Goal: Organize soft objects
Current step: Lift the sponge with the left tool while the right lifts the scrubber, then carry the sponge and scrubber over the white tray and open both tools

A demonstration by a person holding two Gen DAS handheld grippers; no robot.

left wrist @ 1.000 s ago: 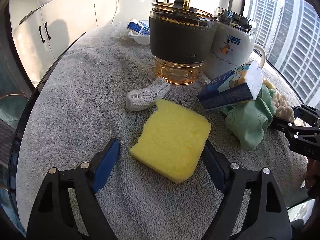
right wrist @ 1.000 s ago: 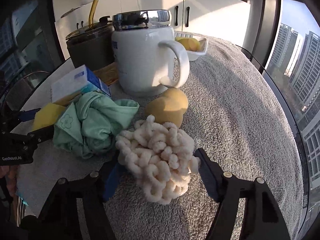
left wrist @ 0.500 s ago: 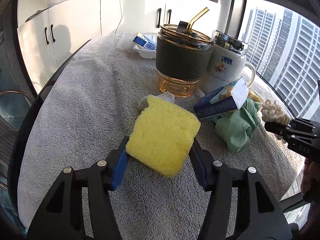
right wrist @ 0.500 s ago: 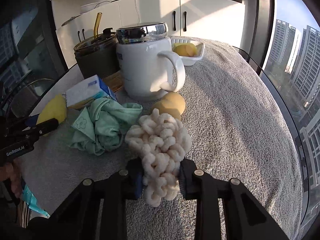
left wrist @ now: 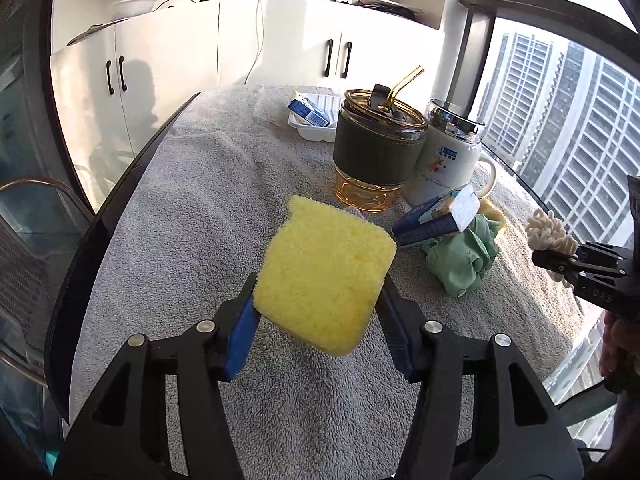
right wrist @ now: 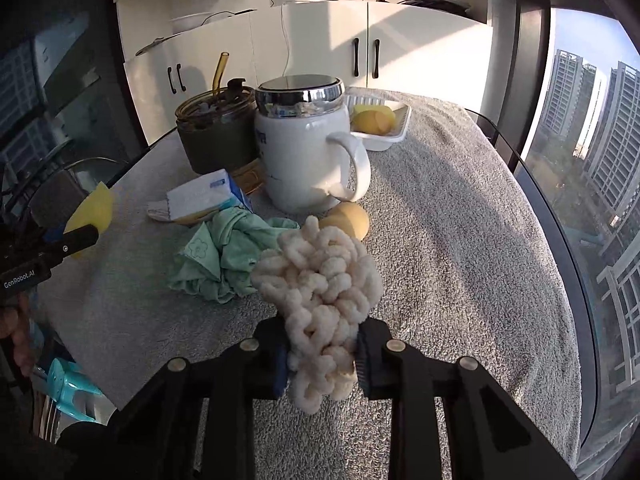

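"GenRobot.AI" stands in white on the black body of the left tool [right wrist: 86, 236], at the left edge of the right wrist view. "DAS" shows faintly on the right tool [left wrist: 554, 258] at far right in the left wrist view.

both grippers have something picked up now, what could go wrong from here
1. The left hand-held gripper pinches only the near edge of the yellow sponge; it could flex and slip out.
2. The cream knitted bundle droops below the right hand-held gripper; a loop could snag the green cloth.
3. The white mug and straw tumbler stand close behind; a swing might knock them.
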